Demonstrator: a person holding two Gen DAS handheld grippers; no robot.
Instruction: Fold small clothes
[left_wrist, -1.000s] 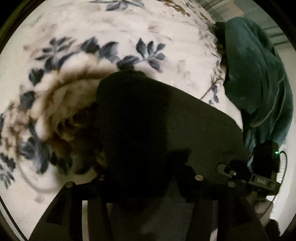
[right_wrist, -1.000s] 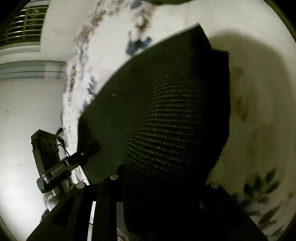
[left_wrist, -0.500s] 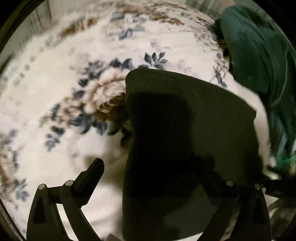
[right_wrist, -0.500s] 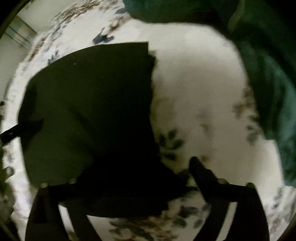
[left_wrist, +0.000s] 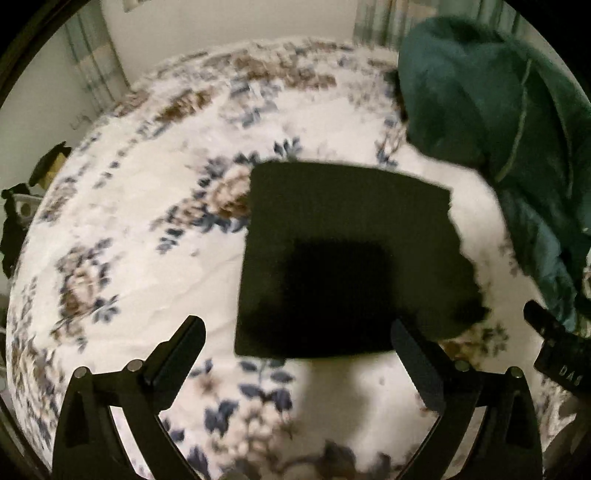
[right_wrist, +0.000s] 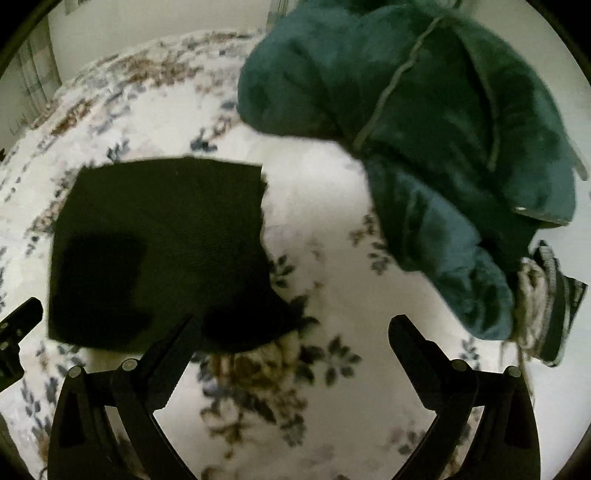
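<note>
Lying flat on the bed, the dark, squarish folded knit garment (left_wrist: 343, 258) sits on a white bedspread printed with blue and brown flowers (left_wrist: 147, 221), its right edge ragged. No containers show here. Left gripper (left_wrist: 295, 350) hangs above the cloth's near edge, jaws spread wide with nothing between them. Over to the right, the right gripper (right_wrist: 291, 347) also has its jaws wide and empty, the cloth just past its left finger. Farther right slumps a plush teal blanket with pale piping (right_wrist: 424, 129), a striped fabric (right_wrist: 554, 302) tucked at its lower end. Pale wall and curtains (left_wrist: 92, 66) stand behind the bed.
</note>
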